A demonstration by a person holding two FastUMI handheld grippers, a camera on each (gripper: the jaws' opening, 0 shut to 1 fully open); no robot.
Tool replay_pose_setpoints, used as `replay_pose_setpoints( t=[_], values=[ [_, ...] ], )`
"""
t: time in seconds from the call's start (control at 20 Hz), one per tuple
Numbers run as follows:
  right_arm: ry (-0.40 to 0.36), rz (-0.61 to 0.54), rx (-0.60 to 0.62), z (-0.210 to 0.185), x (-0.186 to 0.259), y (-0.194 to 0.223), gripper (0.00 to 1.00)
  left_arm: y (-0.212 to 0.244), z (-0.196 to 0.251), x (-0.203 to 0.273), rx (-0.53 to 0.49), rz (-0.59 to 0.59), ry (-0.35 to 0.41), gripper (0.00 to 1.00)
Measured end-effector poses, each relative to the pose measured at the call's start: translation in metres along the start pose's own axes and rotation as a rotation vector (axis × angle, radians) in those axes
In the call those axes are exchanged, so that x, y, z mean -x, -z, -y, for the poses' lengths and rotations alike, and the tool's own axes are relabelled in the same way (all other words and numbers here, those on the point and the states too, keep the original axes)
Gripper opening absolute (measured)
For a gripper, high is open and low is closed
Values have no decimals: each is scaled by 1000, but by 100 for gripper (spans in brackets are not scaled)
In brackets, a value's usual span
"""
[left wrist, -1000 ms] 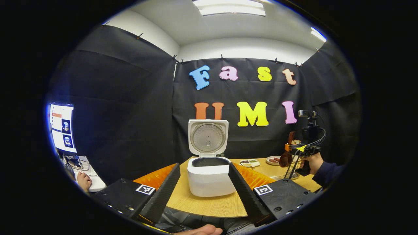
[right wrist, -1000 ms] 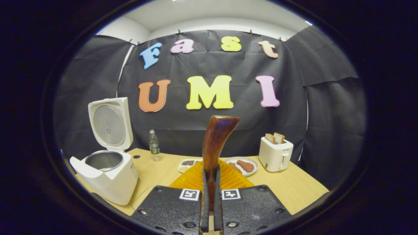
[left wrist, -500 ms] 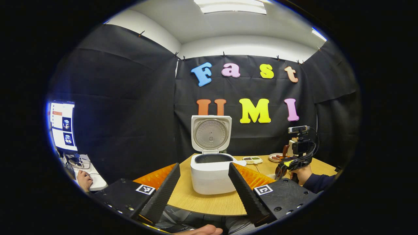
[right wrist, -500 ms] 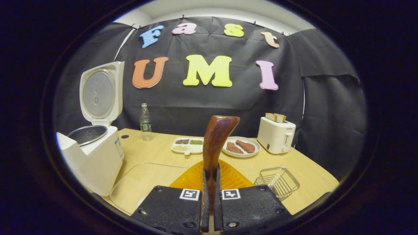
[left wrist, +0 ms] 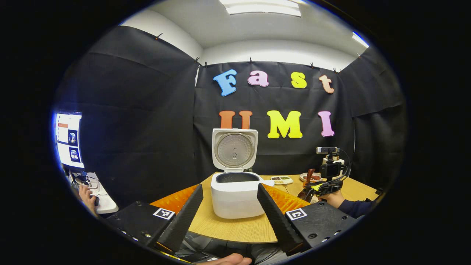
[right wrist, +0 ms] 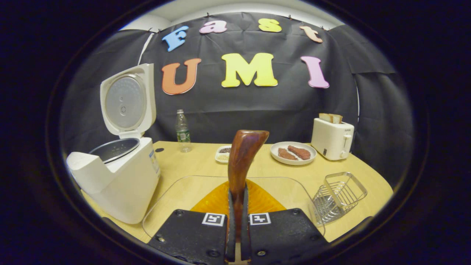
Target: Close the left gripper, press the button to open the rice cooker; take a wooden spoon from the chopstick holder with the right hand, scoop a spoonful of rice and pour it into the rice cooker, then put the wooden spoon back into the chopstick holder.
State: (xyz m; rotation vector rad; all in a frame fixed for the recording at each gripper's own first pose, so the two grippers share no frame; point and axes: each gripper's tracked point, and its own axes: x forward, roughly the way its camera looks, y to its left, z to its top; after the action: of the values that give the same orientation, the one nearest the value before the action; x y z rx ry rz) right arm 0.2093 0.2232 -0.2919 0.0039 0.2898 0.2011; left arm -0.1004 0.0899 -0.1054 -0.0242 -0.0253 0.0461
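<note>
Spoon sat clenched in the right gripper right of the cooker, the left gripper released; tilting could spill rice

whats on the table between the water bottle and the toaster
In the right gripper view, between the water bottle and the toaster lie a small divided dish and a plate with two brown pieces. The held wooden spoon hides part of the dish.

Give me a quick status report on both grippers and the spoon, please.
Left gripper open, facing the cooker, lid up. Right gripper shut on the spoon, above the table. Wire holder to its right, nothing between.
</note>
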Motion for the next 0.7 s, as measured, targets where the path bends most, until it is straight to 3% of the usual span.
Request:
replay_pose_setpoints(
  t=[0.35, 0.7],
  values=[
    [-160, -111, -120, -43, 15, 11, 11, 1, -9, -3, 18, -5, -12, 94],
    [-238, -222, -477, -22, 11, 11, 11, 7, -11, -3, 1, -22, -18, 94]
  ],
)
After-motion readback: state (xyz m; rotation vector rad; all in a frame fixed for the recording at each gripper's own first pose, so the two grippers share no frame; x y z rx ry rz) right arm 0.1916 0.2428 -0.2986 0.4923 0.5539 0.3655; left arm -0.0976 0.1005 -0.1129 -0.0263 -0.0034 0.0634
